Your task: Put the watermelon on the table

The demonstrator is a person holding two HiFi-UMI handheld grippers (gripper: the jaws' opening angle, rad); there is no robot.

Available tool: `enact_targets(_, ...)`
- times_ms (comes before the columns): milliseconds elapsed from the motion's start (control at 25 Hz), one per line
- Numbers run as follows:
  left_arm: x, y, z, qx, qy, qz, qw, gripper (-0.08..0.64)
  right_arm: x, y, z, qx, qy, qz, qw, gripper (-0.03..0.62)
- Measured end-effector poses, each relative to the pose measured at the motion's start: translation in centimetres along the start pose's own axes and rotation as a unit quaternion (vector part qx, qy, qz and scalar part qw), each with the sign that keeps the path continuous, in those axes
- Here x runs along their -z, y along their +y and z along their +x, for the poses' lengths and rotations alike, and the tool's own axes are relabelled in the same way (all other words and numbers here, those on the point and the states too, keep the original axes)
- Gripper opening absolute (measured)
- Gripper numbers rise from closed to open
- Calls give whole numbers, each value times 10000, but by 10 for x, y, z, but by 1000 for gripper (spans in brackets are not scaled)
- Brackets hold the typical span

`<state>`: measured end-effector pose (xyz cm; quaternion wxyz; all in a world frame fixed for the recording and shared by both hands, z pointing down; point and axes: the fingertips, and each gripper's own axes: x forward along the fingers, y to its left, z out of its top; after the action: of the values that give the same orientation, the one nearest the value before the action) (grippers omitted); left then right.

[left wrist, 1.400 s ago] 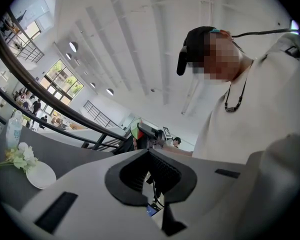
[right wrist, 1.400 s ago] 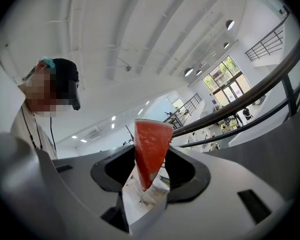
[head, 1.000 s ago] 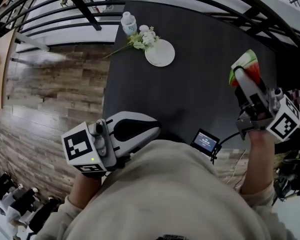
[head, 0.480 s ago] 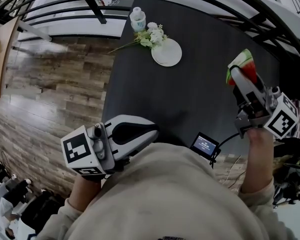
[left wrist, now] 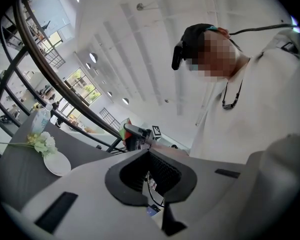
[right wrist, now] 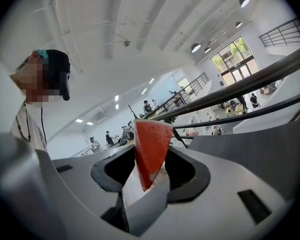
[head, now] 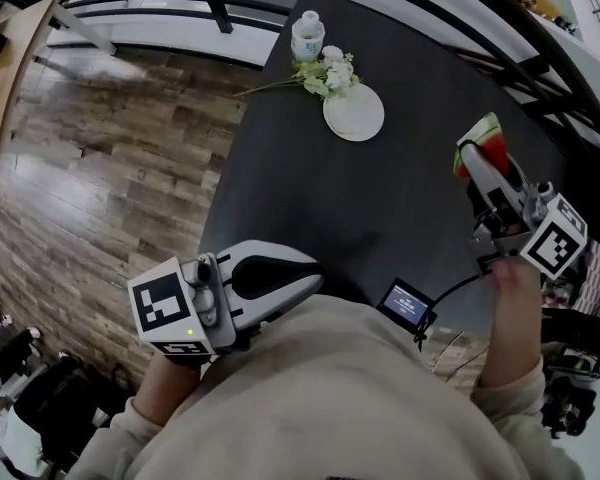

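One wedge of red-fleshed, green-rinded watermelon clamped in right gripper; jaws stand fairly wide, pads pressing wedge's flat faces. Wedge's long axis runs along jaws: broad rind end outward, point toward gripper body. Wedge hangs over right part of dark grey matt tabletop, seemingly clear of it; surface lies below and ahead of jaws. Left gripper jaws together, empty, low by table's near edge, so right hand nearer drop spot. Tabletop under wedge bare. White round plate, pale flower sprig, plastic bottle well apart at far end. Wooden plank floor left.
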<state>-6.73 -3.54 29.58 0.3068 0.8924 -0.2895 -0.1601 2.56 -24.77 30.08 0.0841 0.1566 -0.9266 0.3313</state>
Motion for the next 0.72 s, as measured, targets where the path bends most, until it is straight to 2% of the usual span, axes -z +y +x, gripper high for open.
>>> enact_targets(120,1,3,-6,-101,-33,-24,9999,2,5,-8,13,-8,87,113,9999,198)
enact_targets(360,5,11,-18,-302,-94,-98,9995,2,12,-23,44,-84,334,12,9994,198)
enact_targets(720,12,23,-29,-524,-151,-257,9982,2,36,-56,77,55,664,28,9978,198)
